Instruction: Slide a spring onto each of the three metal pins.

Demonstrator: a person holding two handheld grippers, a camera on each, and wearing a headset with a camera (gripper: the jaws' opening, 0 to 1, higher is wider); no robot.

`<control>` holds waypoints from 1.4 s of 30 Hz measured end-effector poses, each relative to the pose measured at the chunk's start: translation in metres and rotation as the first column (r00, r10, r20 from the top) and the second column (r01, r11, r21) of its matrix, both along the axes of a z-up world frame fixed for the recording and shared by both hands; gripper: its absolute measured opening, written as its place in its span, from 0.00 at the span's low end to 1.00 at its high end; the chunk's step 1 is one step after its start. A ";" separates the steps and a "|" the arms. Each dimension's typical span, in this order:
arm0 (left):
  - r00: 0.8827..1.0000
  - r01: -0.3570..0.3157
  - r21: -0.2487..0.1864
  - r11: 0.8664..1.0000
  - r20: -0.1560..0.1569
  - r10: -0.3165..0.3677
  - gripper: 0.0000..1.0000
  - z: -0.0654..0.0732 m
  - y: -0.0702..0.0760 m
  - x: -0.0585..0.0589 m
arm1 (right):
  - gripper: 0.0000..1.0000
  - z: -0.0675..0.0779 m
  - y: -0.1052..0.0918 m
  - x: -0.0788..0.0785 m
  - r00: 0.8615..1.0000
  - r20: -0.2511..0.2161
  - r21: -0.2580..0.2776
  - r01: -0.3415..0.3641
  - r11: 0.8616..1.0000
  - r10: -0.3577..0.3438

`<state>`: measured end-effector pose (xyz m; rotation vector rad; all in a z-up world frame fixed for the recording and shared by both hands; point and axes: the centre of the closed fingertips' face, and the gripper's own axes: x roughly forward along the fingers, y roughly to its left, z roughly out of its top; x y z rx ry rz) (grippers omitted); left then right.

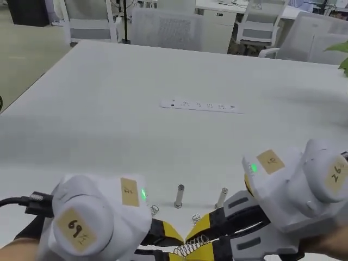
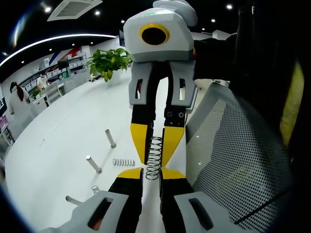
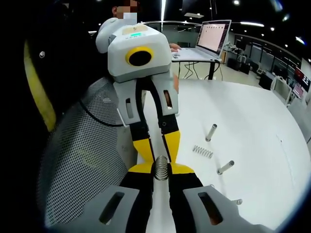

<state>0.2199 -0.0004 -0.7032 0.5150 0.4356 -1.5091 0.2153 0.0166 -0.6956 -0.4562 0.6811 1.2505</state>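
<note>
One spring in hand: where is it, and which step is this? — Trainee

The spring (image 2: 154,158) is off the bench (image 1: 163,136), spanning the two claws just in front of the pins (image 1: 179,196). The left claw (image 2: 151,174) is closed to a narrow gap on one end. The right claw (image 3: 161,171) pinches the other end the same way. This is judged to be a re-grip or hand-over ahead of threading. Two pins stand bare. The third is a short stub with a small coil beside it, and I cannot tell whether that coil is seated. — Instructor

What does the next move call for? — Trainee

1. One claw lets go, so that one end of the coil is free.
2. The other claw lines the bore up with a pin's axis, open end over the tip.
3. It slides the coil down with no sideways push, since the pins look free-standing and would probably tip. — Instructor

What about materials and shapes? — Trainee

- Spring: thin bright wire, open-wound and cylindrical. It will likely flex, so a light grip is advised.
- Pins: smooth round rods of pale metal with flat tops.
- Claw tips: yellow and tapered, on black shanks.
- Loose spring (image 2: 123,162): the same type, lying on its side between two pins.
- Bench: flat, matte and pale grey. — Instructor
</note>
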 end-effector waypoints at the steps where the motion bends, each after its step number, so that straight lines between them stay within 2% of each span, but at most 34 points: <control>1: 1.000 -0.002 -0.003 1.000 -0.003 0.002 0.05 0.000 0.000 0.001 | 0.09 0.000 0.000 0.000 1.000 0.001 -0.001 0.000 1.000 0.000; 14: 0.999 -0.035 -0.042 0.999 -0.030 0.034 0.12 0.004 -0.001 0.007 | 0.09 0.001 -0.007 0.005 1.000 0.005 -0.026 0.010 1.000 -0.010; 22: 0.998 -0.053 -0.056 0.997 -0.047 0.051 0.20 0.005 0.001 0.011 | 0.09 0.001 -0.015 0.009 0.999 0.016 -0.044 0.033 0.998 -0.032; 26: 0.996 -0.064 -0.065 0.996 -0.064 0.060 0.28 0.005 0.004 0.012 | 0.09 0.002 -0.019 0.012 0.999 0.021 -0.052 0.045 0.998 -0.044; 34: 0.992 -0.108 -0.082 0.991 -0.079 0.101 0.34 0.010 0.013 0.019 | 0.09 0.002 -0.029 0.015 0.997 0.026 -0.061 0.072 0.996 -0.071; 39: 0.985 -0.144 -0.073 0.987 -0.103 0.136 0.39 0.003 0.027 0.023 | 0.09 0.002 -0.034 0.017 0.996 0.026 -0.066 0.087 0.994 -0.085; 42: 0.982 -0.167 -0.070 0.983 -0.104 0.160 0.40 0.001 0.034 0.027 | 0.09 0.001 -0.036 0.017 0.996 0.025 -0.070 0.092 0.993 -0.090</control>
